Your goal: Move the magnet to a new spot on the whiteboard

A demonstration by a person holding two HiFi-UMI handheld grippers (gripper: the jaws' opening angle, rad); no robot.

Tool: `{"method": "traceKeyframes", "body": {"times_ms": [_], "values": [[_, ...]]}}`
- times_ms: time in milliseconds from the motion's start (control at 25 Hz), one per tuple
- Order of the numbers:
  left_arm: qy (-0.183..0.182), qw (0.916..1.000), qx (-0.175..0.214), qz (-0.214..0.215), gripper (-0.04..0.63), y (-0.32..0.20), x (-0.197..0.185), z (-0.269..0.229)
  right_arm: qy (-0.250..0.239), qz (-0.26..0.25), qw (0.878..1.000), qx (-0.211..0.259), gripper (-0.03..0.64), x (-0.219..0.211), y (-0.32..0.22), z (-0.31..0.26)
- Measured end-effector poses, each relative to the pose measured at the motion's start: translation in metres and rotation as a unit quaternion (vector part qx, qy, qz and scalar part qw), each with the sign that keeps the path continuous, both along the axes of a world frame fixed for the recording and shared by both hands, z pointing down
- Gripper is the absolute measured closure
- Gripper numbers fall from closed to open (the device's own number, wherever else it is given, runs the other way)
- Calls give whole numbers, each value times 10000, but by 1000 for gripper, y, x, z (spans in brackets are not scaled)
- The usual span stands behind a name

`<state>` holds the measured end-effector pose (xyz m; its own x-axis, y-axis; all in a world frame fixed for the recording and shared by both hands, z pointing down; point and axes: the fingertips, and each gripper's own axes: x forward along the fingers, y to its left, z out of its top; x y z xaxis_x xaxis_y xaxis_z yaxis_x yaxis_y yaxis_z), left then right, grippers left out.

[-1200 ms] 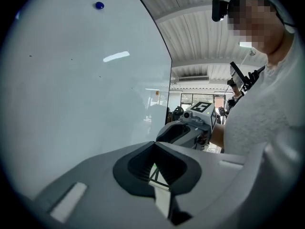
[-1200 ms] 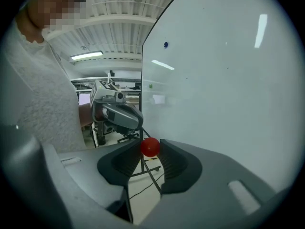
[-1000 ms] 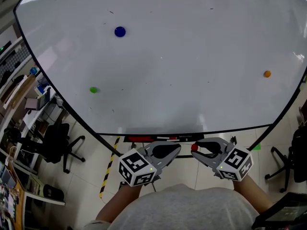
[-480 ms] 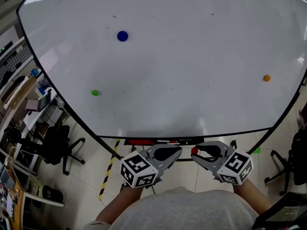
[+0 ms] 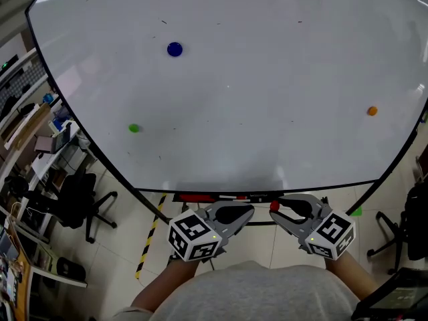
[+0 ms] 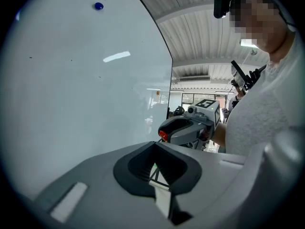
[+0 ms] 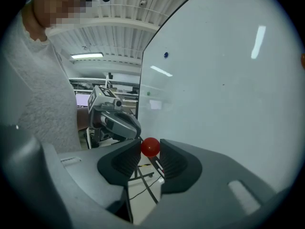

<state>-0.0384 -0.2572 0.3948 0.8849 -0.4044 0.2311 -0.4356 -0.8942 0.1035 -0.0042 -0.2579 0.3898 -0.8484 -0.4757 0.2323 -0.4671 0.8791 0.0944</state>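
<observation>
right gripper (image 7: 151, 152): red magnet (image 7: 150, 147) is being pinched between the jaw tips, jaws parted only by its width | magnet is being held just below the whiteboard's (image 5: 267, 79) lower edge | left gripper (image 6: 156, 150): jaws are being pressed together, empty | blue magnet (image 5: 174, 49), green magnet (image 5: 134, 128), orange magnet (image 5: 372, 111) are sitting on the board, well apart

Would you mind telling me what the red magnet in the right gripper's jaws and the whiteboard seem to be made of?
Red magnet: probably smooth moulded plastic, judging by its even colour and soft sheen. Whiteboard: a hard, glossy white coated sheet, since ceiling lights reflect in it; what lies beneath I cannot tell.
</observation>
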Motion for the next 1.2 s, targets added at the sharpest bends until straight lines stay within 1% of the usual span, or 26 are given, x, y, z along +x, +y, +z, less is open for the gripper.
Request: {"method": "traceKeyframes", "body": {"times_ms": [200,360,480,720,840,960,1040,1080,1120,1200], "values": [[-77,10000,25,-29,612,0,-3,2,68,82,9995,281,489,2,-7,-12],[-113,9999,0,-40,613,1,-4,5,213,136,9975,661,489,2,-13,-26],[-127,9999,-3,-38,612,0,-5,6,208,139,9955,909,489,-3,-20,-41],[-181,9998,-1,-31,612,-2,-7,7,398,166,9882,1472,489,-17,-37,-71],[-196,9998,-6,-37,613,-4,-9,8,680,222,9812,1793,489,-18,-51,-78],[-225,9997,-26,-49,612,-6,-12,9,783,285,9768,1971,489,-18,-63,-87],[-238,9997,-17,-48,612,-7,-13,8,896,392,9708,2192,489,-17,-73,-97],[-238,9997,-2,-47,613,-8,-13,6,1001,471,9655,2357,489,-16,-79,-102],[-236,9997,14,-46,612,-10,-13,5,1136,561,9588,2543,489,-16,-85,-107],[-238,9997,37,-35,612,-12,-13,4,1474,765,9414,2935,489,-15,-96,-113]]}}
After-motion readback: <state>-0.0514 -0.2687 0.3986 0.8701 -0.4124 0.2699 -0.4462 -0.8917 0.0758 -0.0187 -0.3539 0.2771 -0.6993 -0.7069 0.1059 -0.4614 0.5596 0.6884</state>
